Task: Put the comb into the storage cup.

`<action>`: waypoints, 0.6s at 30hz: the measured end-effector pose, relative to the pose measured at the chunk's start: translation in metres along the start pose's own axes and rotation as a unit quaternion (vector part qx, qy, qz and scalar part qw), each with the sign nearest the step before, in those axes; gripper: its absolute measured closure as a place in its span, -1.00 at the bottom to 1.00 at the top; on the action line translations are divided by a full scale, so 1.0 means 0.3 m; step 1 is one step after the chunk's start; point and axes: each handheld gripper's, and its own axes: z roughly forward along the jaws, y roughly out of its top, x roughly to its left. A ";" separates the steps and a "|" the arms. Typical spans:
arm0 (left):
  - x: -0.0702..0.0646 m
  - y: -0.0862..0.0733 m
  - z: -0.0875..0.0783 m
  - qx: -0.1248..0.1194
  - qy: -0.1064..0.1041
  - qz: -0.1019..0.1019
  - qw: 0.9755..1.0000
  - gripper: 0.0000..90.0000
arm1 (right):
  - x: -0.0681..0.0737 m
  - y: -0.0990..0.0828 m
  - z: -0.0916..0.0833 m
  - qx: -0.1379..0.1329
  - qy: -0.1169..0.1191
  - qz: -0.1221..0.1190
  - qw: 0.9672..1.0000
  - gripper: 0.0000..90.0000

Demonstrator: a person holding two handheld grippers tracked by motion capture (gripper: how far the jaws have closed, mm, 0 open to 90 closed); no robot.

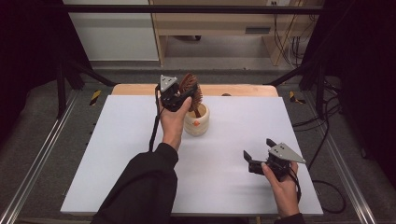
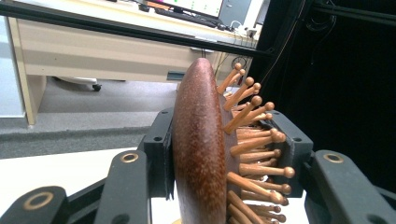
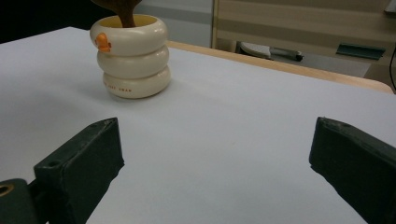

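L gripper (image 1: 180,95) clamped on head of wooden hairbrush (image 2: 201,140), fingers (image 2: 159,149) about half closed, pressing back and bristle side. Brush upright, handle end down inside cream ringed cup (image 3: 132,56) near far edge of white surface (image 1: 224,154). Can't tell if handle rests on cup bottom. R gripper (image 1: 261,151) idle near front right, fingers wide apart, nothing in them. My read: nearly done; left: let go, pull L hand clear.
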 end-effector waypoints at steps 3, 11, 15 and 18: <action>0.000 -0.003 0.002 0.000 0.000 -0.002 1.000 0.12 | -0.001 0.000 0.000 0.000 0.000 0.000 1.000 -0.93; 0.001 -0.011 0.006 0.004 -0.006 -0.003 1.000 0.12 | 0.001 0.000 0.001 0.001 0.001 0.000 1.000 -0.93; -0.003 -0.016 0.009 0.004 -0.007 -0.005 1.000 0.12 | 0.001 0.000 0.000 0.002 0.002 0.000 1.000 -0.93; -0.006 -0.018 0.010 0.005 -0.008 -0.006 1.000 0.12 | 0.001 0.000 0.000 0.000 0.001 0.001 1.000 -0.93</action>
